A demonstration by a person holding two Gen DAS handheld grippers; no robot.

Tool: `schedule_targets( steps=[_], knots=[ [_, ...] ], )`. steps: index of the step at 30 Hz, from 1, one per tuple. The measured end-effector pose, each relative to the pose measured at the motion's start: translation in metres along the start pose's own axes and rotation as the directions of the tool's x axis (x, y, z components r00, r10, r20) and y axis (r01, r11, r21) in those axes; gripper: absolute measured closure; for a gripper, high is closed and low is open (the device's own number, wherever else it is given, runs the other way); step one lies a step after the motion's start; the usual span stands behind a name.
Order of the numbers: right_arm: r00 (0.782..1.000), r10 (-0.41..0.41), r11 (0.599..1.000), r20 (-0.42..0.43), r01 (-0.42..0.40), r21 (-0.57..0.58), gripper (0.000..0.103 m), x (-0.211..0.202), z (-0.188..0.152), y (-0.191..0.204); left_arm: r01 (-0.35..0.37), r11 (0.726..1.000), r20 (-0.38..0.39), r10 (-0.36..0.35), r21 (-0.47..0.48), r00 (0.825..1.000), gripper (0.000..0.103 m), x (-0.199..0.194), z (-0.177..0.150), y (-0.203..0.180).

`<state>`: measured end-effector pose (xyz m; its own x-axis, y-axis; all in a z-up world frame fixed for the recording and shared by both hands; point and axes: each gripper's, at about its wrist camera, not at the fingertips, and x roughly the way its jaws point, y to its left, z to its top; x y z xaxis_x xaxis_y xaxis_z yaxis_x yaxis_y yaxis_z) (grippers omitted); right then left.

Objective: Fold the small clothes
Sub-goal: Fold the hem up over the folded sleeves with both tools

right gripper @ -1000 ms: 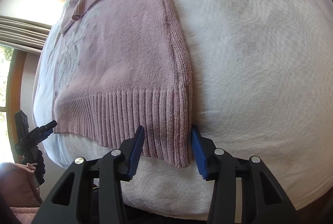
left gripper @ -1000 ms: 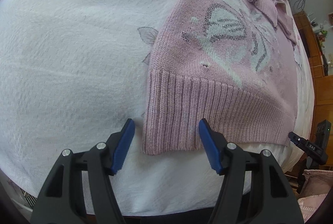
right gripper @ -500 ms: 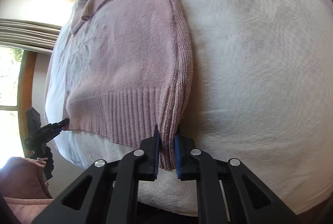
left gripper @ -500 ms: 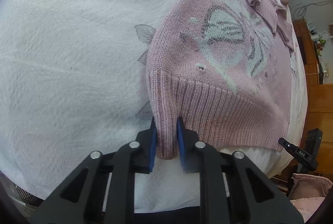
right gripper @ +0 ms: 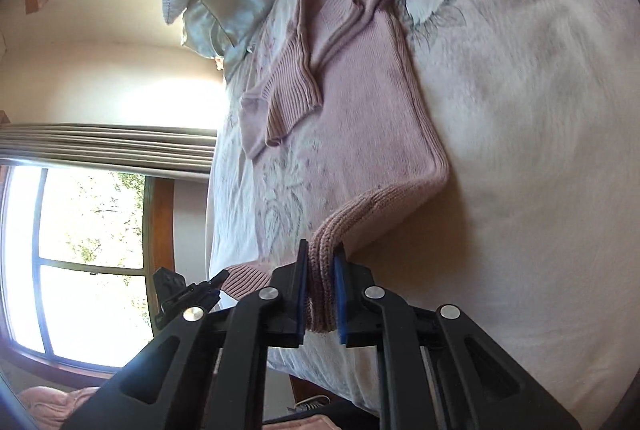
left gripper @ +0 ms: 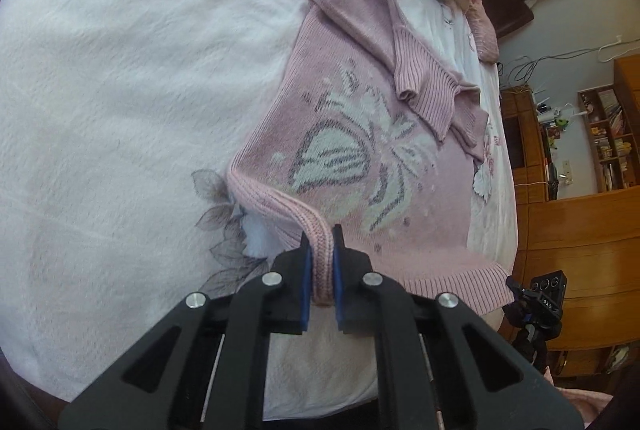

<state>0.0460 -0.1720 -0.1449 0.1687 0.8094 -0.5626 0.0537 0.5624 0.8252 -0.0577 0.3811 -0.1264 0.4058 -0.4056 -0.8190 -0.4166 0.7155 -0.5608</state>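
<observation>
Both tongs, left [left gripper: 319, 262] and right [right gripper: 321, 288], clamp the sweater [left gripper: 360, 158] hem above the bed [left gripper: 120, 110]; the distant tongs' label perhaps reads "DAS".

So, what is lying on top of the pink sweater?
Its own folded sleeves lie across the upper part of the sweater. The cloth beneath them is covered. Both tools pinch the hem corners.

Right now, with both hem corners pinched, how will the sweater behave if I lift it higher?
Probably floppy: the sweater already sags between the left gripper and right gripper. The thick rib knit likely grips the pads, so slipping seems unlikely. The loose sleeves may slide off as it rises.
</observation>
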Motion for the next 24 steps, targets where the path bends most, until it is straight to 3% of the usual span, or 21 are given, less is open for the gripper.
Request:
schedule_targets(
  steps=[11, 20, 21, 22, 23, 24],
  knots=[
    [0.996, -0.087, 0.992, -0.007, 0.087, 0.087, 0.092, 0.041, 0.107, -0.012, -0.088, 0.993, 0.003, 0.089, -0.079, 0.996, 0.095, 0.055, 0.096, 0.008],
    [0.979, -0.185, 0.973, -0.09, 0.195, 0.123, 0.085, 0.081, 0.144, -0.033, -0.084, 0.987, -0.059, 0.077, -0.137, 0.995, 0.09, 0.082, 0.134, 0.019],
    [0.978, -0.189, 0.974, -0.093, 0.198, 0.109, 0.084, 0.079, 0.144, -0.031, -0.079, 0.987, -0.054, 0.072, -0.138, 0.996, 0.087, 0.078, 0.135, 0.02],
    [0.976, -0.2, 0.974, -0.083, 0.207, 0.089, 0.078, 0.076, 0.145, -0.028, -0.071, 0.988, -0.036, 0.067, -0.139, 0.997, 0.078, 0.072, 0.134, 0.02],
    [0.973, -0.22, 0.972, -0.066, 0.224, 0.066, 0.064, 0.07, 0.145, -0.024, -0.064, 0.988, -0.006, 0.064, -0.142, 0.998, 0.072, 0.064, 0.134, 0.022],
    [0.97, -0.239, 0.969, -0.051, 0.241, 0.047, 0.062, 0.065, 0.146, -0.022, -0.058, 0.988, 0.02, 0.061, -0.146, 0.998, 0.065, 0.055, 0.134, 0.023]
  ],
)
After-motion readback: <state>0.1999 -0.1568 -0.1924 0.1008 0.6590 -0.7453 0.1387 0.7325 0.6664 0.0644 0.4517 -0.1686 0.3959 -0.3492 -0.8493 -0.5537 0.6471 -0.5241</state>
